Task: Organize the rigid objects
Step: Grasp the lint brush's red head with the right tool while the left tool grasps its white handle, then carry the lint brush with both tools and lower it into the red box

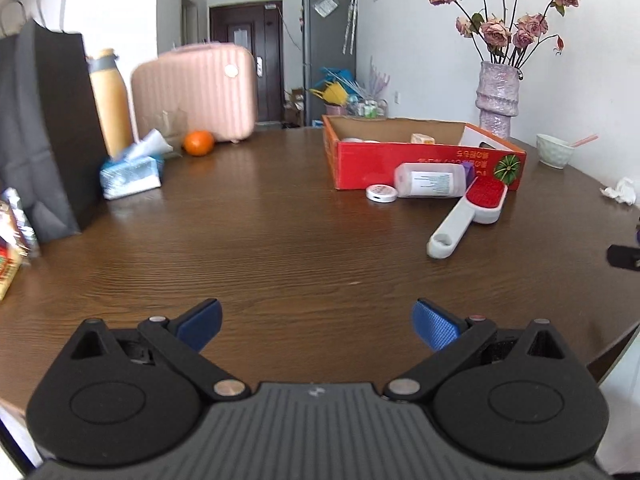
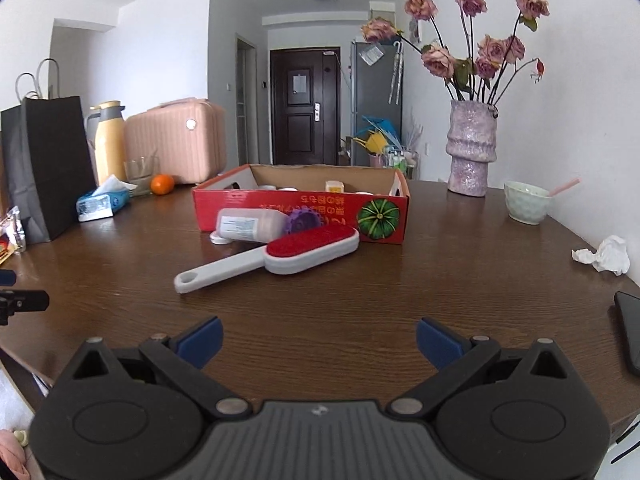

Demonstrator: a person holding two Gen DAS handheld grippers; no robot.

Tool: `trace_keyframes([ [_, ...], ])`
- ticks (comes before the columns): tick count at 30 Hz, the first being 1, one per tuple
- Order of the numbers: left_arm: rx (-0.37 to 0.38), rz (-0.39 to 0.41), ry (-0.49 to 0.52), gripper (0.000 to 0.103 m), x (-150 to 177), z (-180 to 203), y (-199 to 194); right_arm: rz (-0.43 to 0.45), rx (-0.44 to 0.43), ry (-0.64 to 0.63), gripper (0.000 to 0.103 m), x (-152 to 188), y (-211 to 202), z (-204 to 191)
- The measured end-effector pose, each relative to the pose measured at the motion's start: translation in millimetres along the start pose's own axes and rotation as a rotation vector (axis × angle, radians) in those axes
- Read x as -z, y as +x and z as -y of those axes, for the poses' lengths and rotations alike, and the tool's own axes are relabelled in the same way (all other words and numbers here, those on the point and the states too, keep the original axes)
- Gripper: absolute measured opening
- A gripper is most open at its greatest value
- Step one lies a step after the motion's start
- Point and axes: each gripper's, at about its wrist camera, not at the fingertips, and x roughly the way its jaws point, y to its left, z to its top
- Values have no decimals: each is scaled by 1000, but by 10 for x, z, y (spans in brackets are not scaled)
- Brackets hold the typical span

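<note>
A red cardboard box (image 1: pixel 424 164) (image 2: pixel 256 204) stands open on the brown table, with a few small items inside. In front of it lie a white lint brush with a red pad (image 1: pixel 468 212) (image 2: pixel 276 258), a pink bottle with a purple cap (image 1: pixel 432 180) (image 2: pixel 252 224) on its side, and a small round white tin (image 1: pixel 381 193) (image 2: pixel 221 238). My left gripper (image 1: pixel 318 326) hovers open over the near table, well short of them. My right gripper (image 2: pixel 319 344) is open too, just short of the brush. Neither holds anything.
A dark paper bag (image 1: pixel 40 132), a tissue pack (image 1: pixel 130 174), an orange (image 1: pixel 198 143), a yellow flask (image 1: pixel 112 100) and a pink case (image 1: pixel 196 92) stand at the left. A vase of roses (image 2: pixel 472 152), a bowl (image 2: pixel 526 202), a crumpled tissue (image 2: pixel 604 256) and a phone (image 2: pixel 630 328) sit at the right.
</note>
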Motion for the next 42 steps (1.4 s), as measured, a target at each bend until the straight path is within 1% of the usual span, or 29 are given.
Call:
trace_keyframes([
  [3,68,-34,-23,103,-105,90,202,-10,11,14,103,-73,184,71],
  [6,141,-44,-87,103,-221,171,410,-17,28,42,101,-171,411,171],
  [8,157,-40,-124,101,-300,241,559,-28,13,78,99,-260,598,267],
  [9,157,-38,-125,96,-339,274,626,-36,0,95,95,-309,695,310],
  [10,161,-34,-116,94,-379,326,700,-46,-18,111,93,-368,810,364],
  [12,188,-35,-100,84,-434,423,837,-58,-55,142,88,-489,1046,465],
  [13,200,-47,-101,81,-454,464,916,-61,-64,154,87,-558,1161,509],
  [14,207,-69,-107,74,-469,501,1001,-63,-76,159,84,-625,1287,551],
  [15,211,-90,-112,63,-480,524,1079,-67,-85,160,78,-695,1422,588],
  [16,213,-100,-116,57,-480,540,1141,-74,-85,167,74,-759,1537,620],
  [18,197,-109,-121,42,-465,553,1241,-90,-117,194,63,-876,1793,710],
  [19,188,-102,-118,40,-457,551,1267,-108,-124,216,60,-913,1915,755],
  [20,181,-92,-115,37,-455,545,1281,-135,-127,235,52,-949,2042,802],
  [21,181,-87,-119,35,-455,531,1288,-161,-130,242,46,-965,2152,835],
  [22,187,-86,-129,35,-463,517,1300,-193,-130,248,45,-964,2264,865],
  [24,186,-88,-137,34,-469,507,1329,-186,-170,303,45,-921,2351,951],
  [26,166,-81,-144,33,-474,510,1336,-191,-201,330,45,-904,2399,1000],
  [29,151,-80,-166,28,-477,507,1329,-202,-222,312,44,-906,2403,1009],
  [31,149,-82,-192,26,-472,475,1304,-213,-256,327,35,-892,2400,1030],
  [32,152,-82,-201,21,-472,457,1278,-217,-281,350,28,-872,2388,1044],
  [33,146,-84,-204,16,-466,445,1248,-223,-301,370,23,-847,2365,1045],
  [34,133,-83,-207,14,-451,441,1219,-224,-311,370,23,-823,2318,1018],
  [36,108,-83,-211,14,-397,381,1133,-228,-319,330,23,-775,2171,914],
  [39,90,-90,-242,13,-309,244,984,-233,-318,316,23,-662,1890,776],
  [42,78,-99,-261,13,-225,125,814,-233,-304,307,23,-485,1458,588],
])
